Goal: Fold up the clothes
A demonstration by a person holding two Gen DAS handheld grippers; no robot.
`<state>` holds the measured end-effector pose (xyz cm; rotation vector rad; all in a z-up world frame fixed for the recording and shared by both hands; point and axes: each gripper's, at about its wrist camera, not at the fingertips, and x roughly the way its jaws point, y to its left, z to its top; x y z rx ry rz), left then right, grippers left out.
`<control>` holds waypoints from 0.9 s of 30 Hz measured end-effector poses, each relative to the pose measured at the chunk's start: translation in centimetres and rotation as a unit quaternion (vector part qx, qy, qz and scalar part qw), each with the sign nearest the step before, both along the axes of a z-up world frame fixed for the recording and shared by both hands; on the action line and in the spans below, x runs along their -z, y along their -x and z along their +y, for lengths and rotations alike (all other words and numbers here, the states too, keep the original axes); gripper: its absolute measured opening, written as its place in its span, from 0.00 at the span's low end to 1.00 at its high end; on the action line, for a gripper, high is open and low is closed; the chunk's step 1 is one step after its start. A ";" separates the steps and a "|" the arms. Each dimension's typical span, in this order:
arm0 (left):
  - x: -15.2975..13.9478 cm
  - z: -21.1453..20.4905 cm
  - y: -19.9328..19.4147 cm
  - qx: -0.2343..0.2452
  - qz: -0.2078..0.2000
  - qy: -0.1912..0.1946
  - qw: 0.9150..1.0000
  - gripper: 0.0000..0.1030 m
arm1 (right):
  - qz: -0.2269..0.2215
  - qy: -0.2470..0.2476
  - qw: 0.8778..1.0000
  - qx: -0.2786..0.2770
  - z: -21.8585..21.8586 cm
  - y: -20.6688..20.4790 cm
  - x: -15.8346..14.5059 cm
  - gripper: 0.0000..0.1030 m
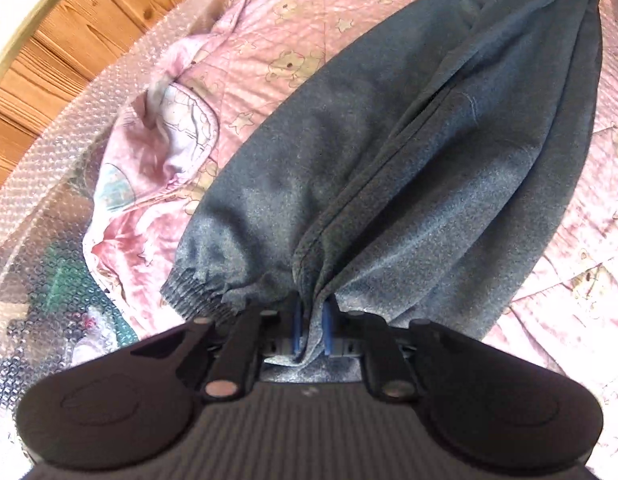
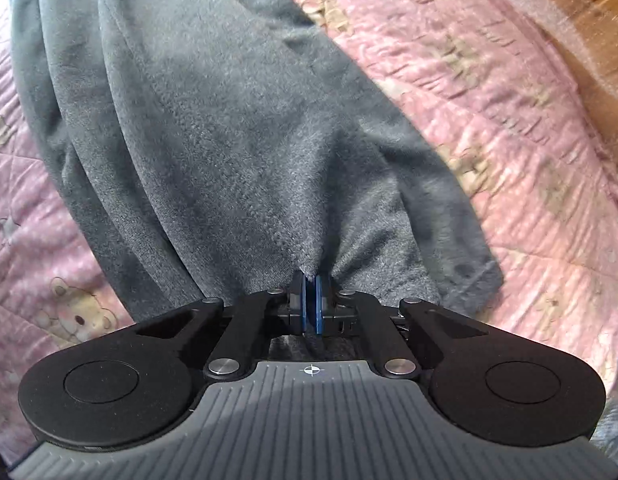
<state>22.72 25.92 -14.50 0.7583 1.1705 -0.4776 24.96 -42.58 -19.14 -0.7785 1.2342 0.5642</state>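
Grey sweatpants lie stretched across a pink quilt with bear prints. My left gripper is shut on a bunch of the grey cloth beside the ribbed ankle cuff, and the fabric runs between its blue pads. In the right wrist view the same grey sweatpants spread away from the camera. There my right gripper is shut on a pinch of their near edge, its blue pads pressed almost together. At the top right of the left wrist view a small dark piece of the other gripper touches the far end of the pants.
A crumpled pink garment with a pale print lies left of the pants. The pink quilt covers the surface. Bubble wrap drapes the left edge over a green thing, and a wooden floor lies beyond.
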 end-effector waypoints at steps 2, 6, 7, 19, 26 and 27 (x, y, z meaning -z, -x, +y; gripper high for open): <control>-1.3 0.1 0.9 0.001 -0.010 0.003 1.000 0.10 | -0.006 -0.012 1.000 0.007 -0.7 0.7 -1.8 0.00; -3.9 0.3 1.2 0.011 -0.028 0.001 1.000 0.10 | -0.023 -0.041 0.999 0.024 -2.3 2.3 -6.3 0.00; -4.3 0.3 0.4 0.012 -0.033 -0.001 0.999 0.10 | -0.022 -0.048 0.998 0.028 -2.7 2.3 -7.4 0.00; 3.9 -2.9 -14.2 -0.084 -0.055 -0.110 0.989 0.19 | -0.053 -0.089 0.959 0.264 -10.1 -9.4 -3.1 0.01; 4.1 -1.9 -12.8 -0.108 -0.072 -0.108 0.986 0.23 | -0.068 -0.259 0.891 0.366 -14.1 -2.4 -3.3 0.38; 3.9 -1.5 -12.6 -0.118 -0.074 -0.104 0.985 0.23 | -0.059 -0.283 0.883 0.369 -14.2 -0.9 -3.2 0.39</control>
